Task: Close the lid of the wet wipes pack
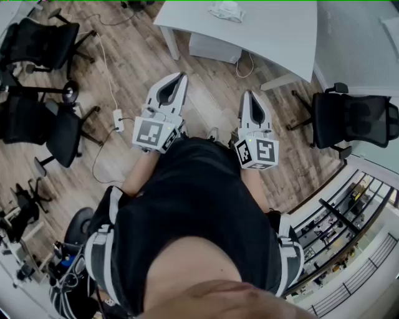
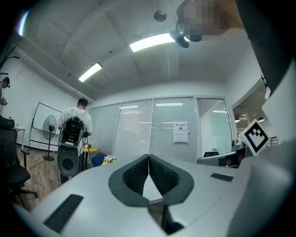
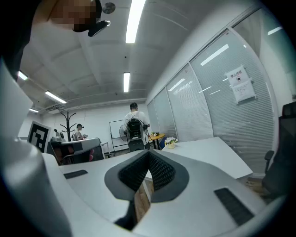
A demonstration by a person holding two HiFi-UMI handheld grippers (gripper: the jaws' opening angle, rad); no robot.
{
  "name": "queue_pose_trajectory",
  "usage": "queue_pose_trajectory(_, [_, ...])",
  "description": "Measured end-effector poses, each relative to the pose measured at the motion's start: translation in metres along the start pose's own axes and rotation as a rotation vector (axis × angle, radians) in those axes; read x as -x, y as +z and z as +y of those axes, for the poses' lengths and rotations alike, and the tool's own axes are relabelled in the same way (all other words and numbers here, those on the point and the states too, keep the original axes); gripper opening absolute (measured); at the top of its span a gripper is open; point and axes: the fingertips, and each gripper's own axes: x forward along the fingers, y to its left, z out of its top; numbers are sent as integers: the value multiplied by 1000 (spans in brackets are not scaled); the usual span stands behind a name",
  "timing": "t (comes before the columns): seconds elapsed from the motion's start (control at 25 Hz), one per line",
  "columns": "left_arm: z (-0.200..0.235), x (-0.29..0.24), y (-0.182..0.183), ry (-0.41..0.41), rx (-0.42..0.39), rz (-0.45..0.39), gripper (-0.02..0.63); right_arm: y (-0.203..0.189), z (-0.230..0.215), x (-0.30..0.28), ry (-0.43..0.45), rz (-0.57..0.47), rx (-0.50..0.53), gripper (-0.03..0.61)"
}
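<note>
A small pale pack, too far off to make out its lid, lies on the far side of the white table. It shows as a small flowery object in the left gripper view and also as a distant flowery object in the right gripper view. My left gripper and right gripper are held close to my body, pointing level toward the table and well short of it. In both gripper views the left gripper and right gripper have their jaws pressed together with nothing between them.
Black office chairs stand at the left and right on the wooden floor. A power strip with cables lies near my left side. A person with a backpack stands by a fan and a whiteboard. Glass partition walls close off the room.
</note>
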Motion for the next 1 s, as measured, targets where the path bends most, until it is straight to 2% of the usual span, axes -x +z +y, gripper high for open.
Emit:
queue_pose_trajectory(0.28, [-3, 2, 0, -4, -4, 0, 21, 2, 2, 4, 0, -7, 7, 20])
queue_pose_trajectory(0.48, [-3, 3, 0, -6, -5, 0, 21, 15, 8, 4, 1, -69, 23, 23])
queue_pose_trajectory(0.52, [-3, 3, 0, -7, -5, 1, 21, 16, 9, 2, 7, -70, 26, 57])
queue_pose_trajectory(0.56, [-3, 3, 0, -9, -7, 1, 21, 16, 10, 0, 12, -65, 29, 136])
queue_pose_trajectory(0.6, [-3, 3, -1, -10, -8, 3, 21, 14, 10, -3, 13, -55, 31, 184])
queue_pose_trajectory(0.64, [-1, 5, -1, -11, -7, 4, 22, 11, 11, -6, 10, -44, 34, 203])
queue_pose_trajectory(0.84, [17, 19, -4, 4, 5, 33, 21, 4, 26, -13, -9, -19, 42, 213])
queue_pose_trajectory(1.0, [34, 23, -5, -15, 2, 35, 21, -2, 36, -25, -24, -7, 30, 212])
